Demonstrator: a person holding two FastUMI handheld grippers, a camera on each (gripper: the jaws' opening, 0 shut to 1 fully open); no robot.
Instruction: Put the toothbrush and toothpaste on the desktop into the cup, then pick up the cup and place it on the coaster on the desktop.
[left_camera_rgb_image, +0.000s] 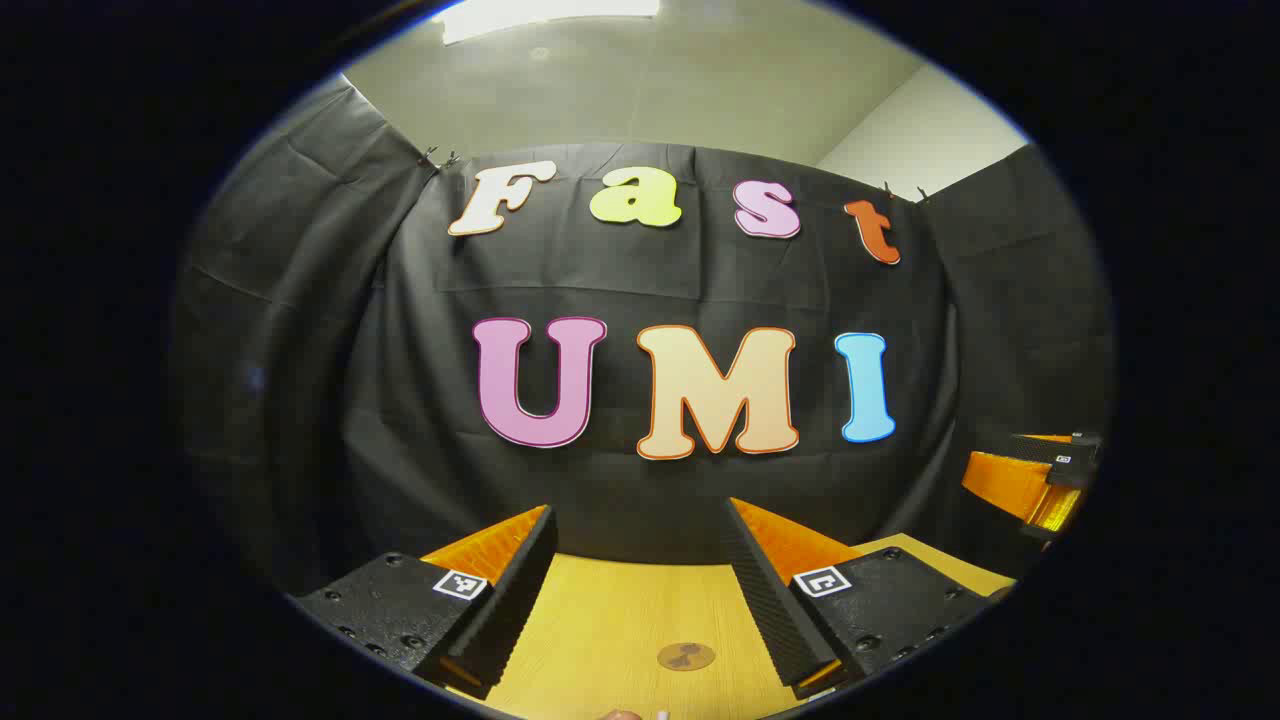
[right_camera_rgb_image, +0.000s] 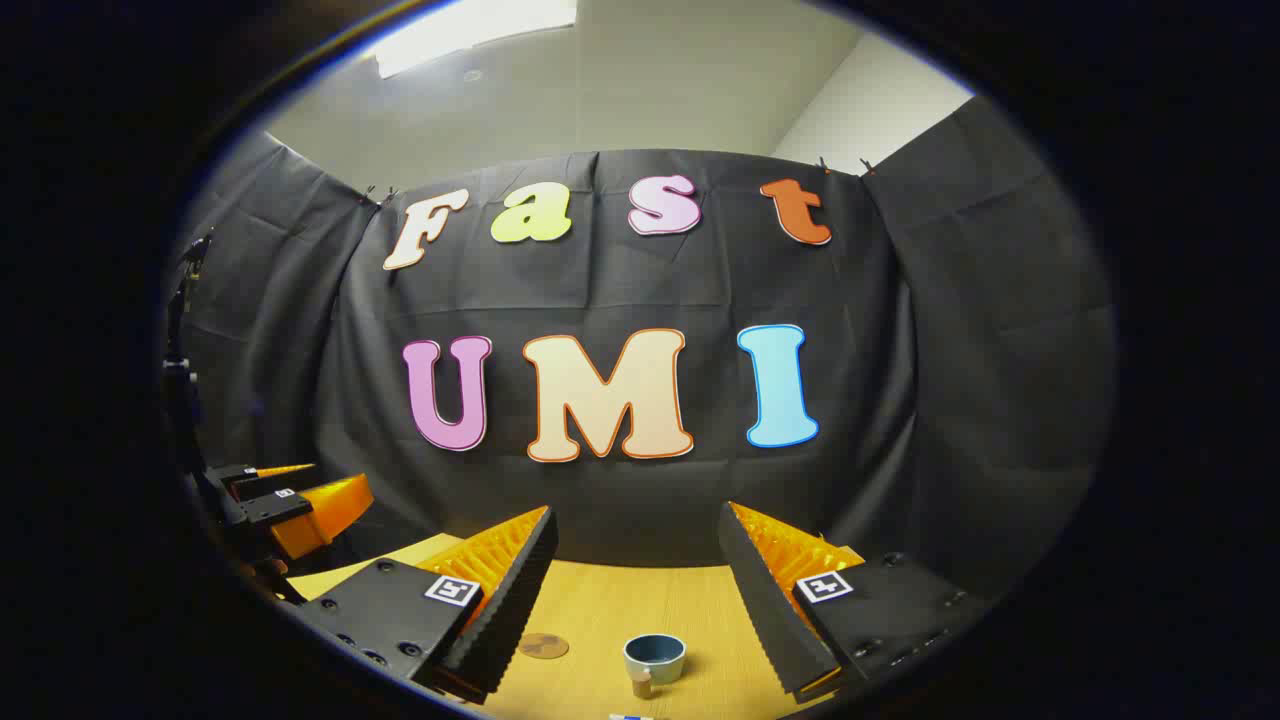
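Right now I hold both tools up and level over the desktop (left_camera_rgb_image: 620, 610), pointed at the booth wall rather than down at the work, which suits a ready pose before any reach. My left gripper (left_camera_rgb_image: 640, 590) stands wide with nothing between its fingers; past them, on the wood, lies the coaster (left_camera_rgb_image: 686, 656), a small brown disc near the middle of the desk, bare and waiting for the cup. At the far right of the left gripper view I can see my other tool (left_camera_rgb_image: 1035, 480) held at about the same height.

My right gripper (right_camera_rgb_image: 635, 590) is likewise spread wide and empty. Between its fingers, low down, sits the cup (right_camera_rgb_image: 655, 657), upright, mouth open, with a small brownish thing touching its near side that I cannot identify. The coaster (right_camera_rgb_image: 543, 645) lies just to the cup's left, apart from it. At the very bottom edge a sliver of white and blue (right_camera_rgb_image: 630, 717) shows; I judge it may be the toothpaste or toothbrush, but it is too cut off to say. The cup looks empty, so I judge nothing of the task is done.
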